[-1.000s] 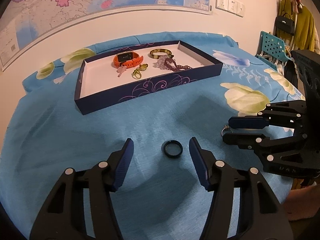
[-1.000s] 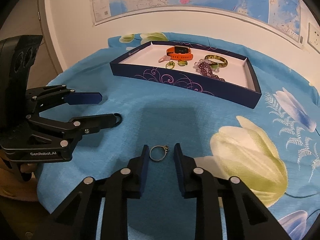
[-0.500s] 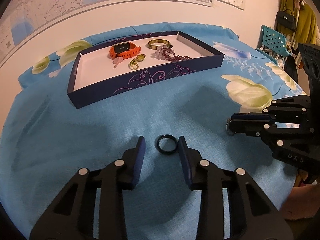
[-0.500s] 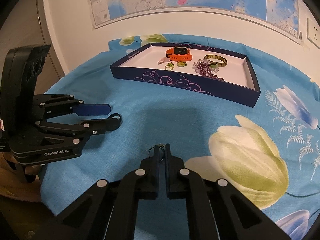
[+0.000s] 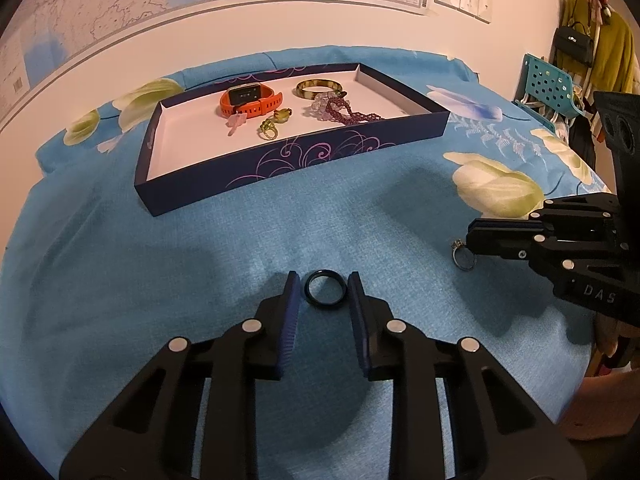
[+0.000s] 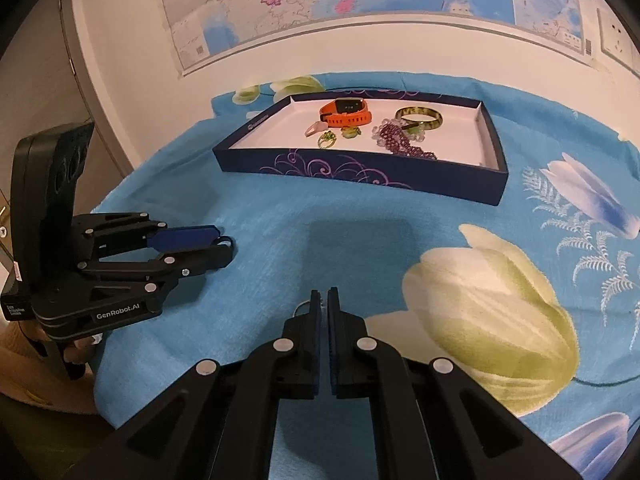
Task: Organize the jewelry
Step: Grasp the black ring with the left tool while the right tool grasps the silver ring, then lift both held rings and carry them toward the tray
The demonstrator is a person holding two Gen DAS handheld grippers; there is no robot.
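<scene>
The left claw sits low over the counter, which is covered by a blue floral cloth. Its 2 fingers stand apart with a black ring between them; a narrow gap shows on each side of the ring, so the pads are not pressing it. In the right wrist view the same claw appears at the left, its blue pad and black finger flanking that dark ring.

The right claw has its fingers drawn together on a thin silver ring, of which only a small arc peeks out beside the left fingertip. The left wrist view shows that ring hanging from the tips of the right claw, and a shadow lies on the cloth below.

Farther back rests a dark blue tray with a white floor. It holds an orange watch, a green bangle, a heap of purple beads, a pink piece and 2 green rings. A map hangs on the wall behind.
</scene>
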